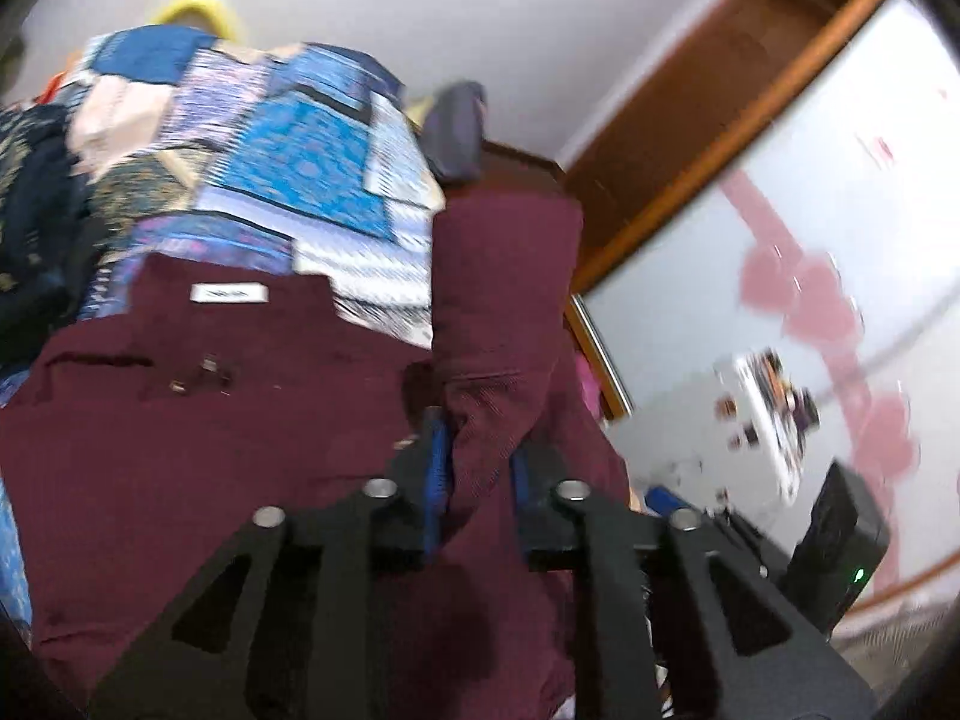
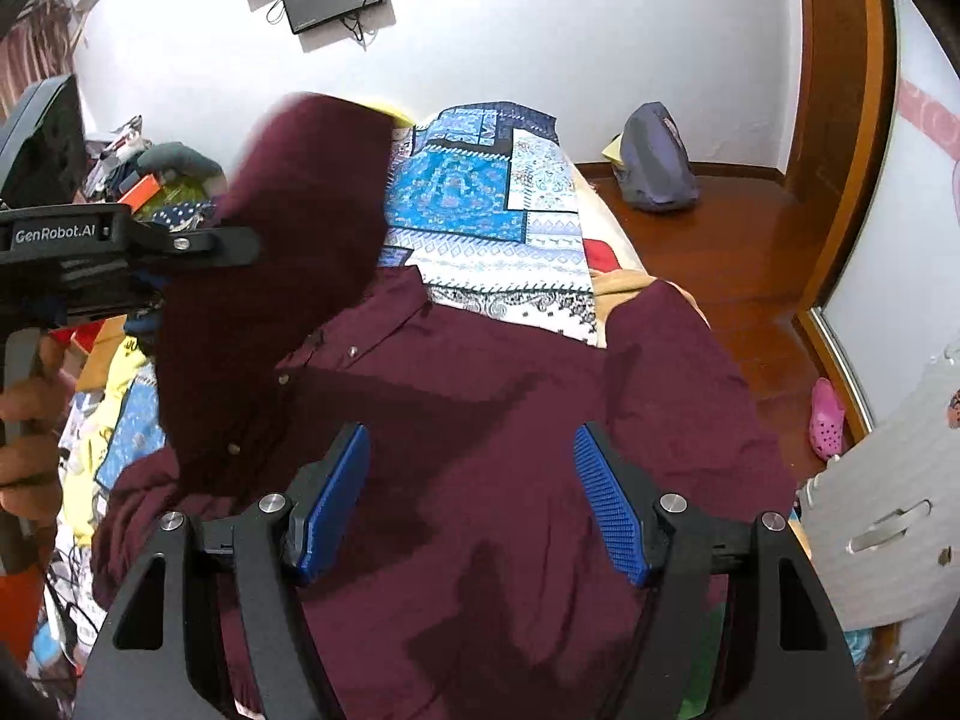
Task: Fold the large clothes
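One fold is being formed: the left hand-held gripper (image 1: pixel 477 468) is clenching a sleeve of the maroon shirt (image 2: pixel 480 420) and holding it raised over the left side. The right hand-held gripper (image 2: pixel 471 498) is hovering released above the shirt, which is lying spread on the bed (image 2: pixel 480 204). By appearance, most folding is remaining.

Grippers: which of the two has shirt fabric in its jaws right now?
The left gripper: jaws shut on a lifted fold of the maroon button-up shirt. The right gripper hangs open above it.
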